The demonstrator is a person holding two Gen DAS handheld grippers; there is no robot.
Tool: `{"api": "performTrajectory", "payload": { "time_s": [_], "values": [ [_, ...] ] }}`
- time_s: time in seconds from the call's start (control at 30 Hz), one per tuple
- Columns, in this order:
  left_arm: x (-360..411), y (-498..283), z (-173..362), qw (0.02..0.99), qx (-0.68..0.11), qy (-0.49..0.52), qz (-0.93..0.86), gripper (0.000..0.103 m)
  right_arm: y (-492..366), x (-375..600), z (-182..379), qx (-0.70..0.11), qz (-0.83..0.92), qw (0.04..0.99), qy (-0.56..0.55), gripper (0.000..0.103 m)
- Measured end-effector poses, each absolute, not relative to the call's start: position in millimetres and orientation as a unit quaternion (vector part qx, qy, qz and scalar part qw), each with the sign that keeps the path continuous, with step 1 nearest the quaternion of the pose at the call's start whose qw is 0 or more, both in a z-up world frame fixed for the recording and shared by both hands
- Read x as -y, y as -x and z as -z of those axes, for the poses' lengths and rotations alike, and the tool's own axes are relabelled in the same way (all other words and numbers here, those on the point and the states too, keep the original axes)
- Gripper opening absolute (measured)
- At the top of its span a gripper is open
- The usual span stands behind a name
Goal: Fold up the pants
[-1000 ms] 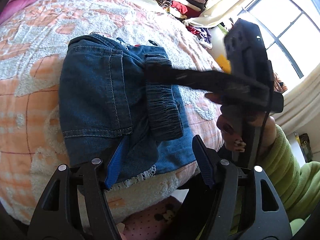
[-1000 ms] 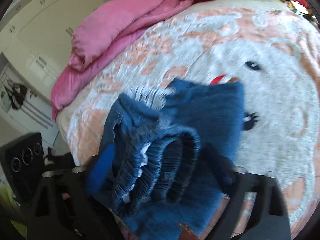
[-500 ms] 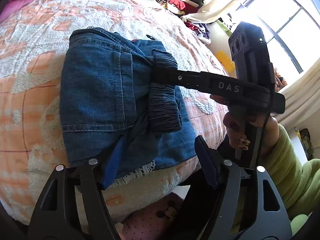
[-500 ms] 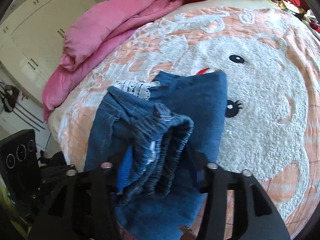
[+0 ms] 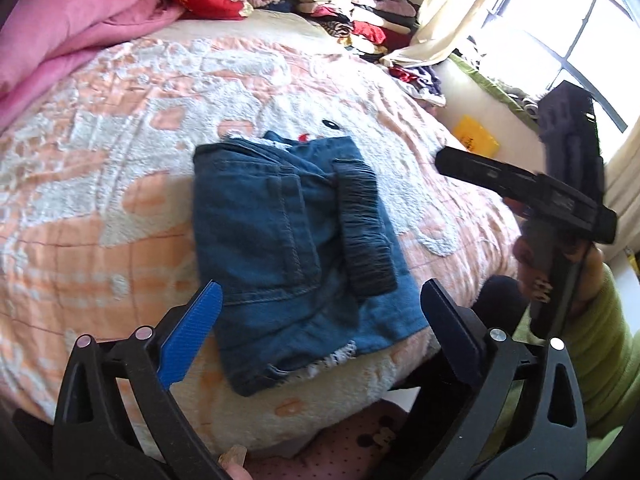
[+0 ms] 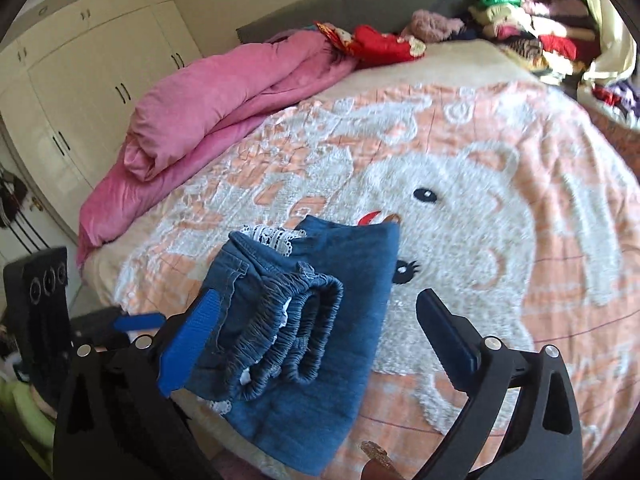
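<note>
The blue denim pants (image 5: 288,240) lie folded into a small bundle near the front edge of the bed, elastic waistband on top, lace hem at the near side. They also show in the right wrist view (image 6: 304,328). My left gripper (image 5: 320,320) is open and empty, held back above the bundle's near edge. My right gripper (image 6: 316,336) is open and empty, just off the waistband; its body shows in the left wrist view (image 5: 560,200), right of the pants.
The bed (image 5: 100,200) carries a peach and white bear blanket. A pink duvet (image 6: 208,104) lies along the far left. Stacked clothes (image 5: 352,12) sit at the far end. A window (image 5: 580,40) is at right, wardrobes (image 6: 88,60) at left.
My right gripper opened, let go of the waistband and drew back to the right. My left gripper pulled back and rose from the pants. The bundle stays on the bed.
</note>
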State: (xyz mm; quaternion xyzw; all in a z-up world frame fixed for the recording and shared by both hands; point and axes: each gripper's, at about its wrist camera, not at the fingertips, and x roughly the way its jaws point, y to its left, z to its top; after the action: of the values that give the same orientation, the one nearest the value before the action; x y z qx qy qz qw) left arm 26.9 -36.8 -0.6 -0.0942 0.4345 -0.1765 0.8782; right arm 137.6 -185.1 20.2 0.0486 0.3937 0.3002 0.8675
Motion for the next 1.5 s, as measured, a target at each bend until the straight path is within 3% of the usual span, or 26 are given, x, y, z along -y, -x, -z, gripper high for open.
{"api": "performTrajectory", "payload": {
  "time_s": [0.3,0.53,0.57,0.6,0.73,0.77,0.87,1.03,1.13,1.17,1.27,1.5],
  "values": [
    [25,-33,3,0.882,-0.438,0.086,0.151,0.093,-108,183,-27,-0.377,-0.298,0.877,-0.008,0.099],
    [-8,-56,5,0.881,-0.444,0.112,0.118,0.092,-62,151,-19,-0.362,-0.338,0.863,0.099,0.099],
    [-12,-61,4,0.880,-0.446,0.118,0.116,0.083,-54,142,-17,-0.357,-0.348,0.858,0.121,0.098],
    [-15,-67,3,0.878,-0.447,0.122,0.120,0.064,-48,134,-15,-0.354,-0.358,0.854,0.135,0.098],
    [-14,-82,-2,0.872,-0.447,0.133,0.148,0.036,-25,92,-2,-0.332,-0.402,0.827,0.210,0.096],
    [-12,-85,-2,0.870,-0.448,0.135,0.155,0.027,-23,85,2,-0.328,-0.408,0.822,0.227,0.088],
    [-1,-94,0,0.866,-0.454,0.127,0.169,0.025,-22,62,16,-0.331,-0.437,0.793,0.266,0.058],
    [12,-113,17,0.855,-0.477,0.109,0.170,0.025,-24,33,37,-0.311,-0.437,0.775,0.333,0.049],
    [12,-122,26,0.850,-0.488,0.111,0.166,0.026,-24,27,46,-0.310,-0.462,0.754,0.349,0.020],
    [11,-123,28,0.849,-0.489,0.112,0.165,0.026,-25,27,45,-0.315,-0.469,0.750,0.343,0.015],
    [9,-126,30,0.847,-0.491,0.118,0.166,0.026,-19,37,32,-0.318,-0.502,0.737,0.322,0.004],
    [7,-125,32,0.851,-0.480,0.130,0.168,0.030,-24,55,55,-0.359,-0.494,0.732,0.304,0.005]
  ]
}}
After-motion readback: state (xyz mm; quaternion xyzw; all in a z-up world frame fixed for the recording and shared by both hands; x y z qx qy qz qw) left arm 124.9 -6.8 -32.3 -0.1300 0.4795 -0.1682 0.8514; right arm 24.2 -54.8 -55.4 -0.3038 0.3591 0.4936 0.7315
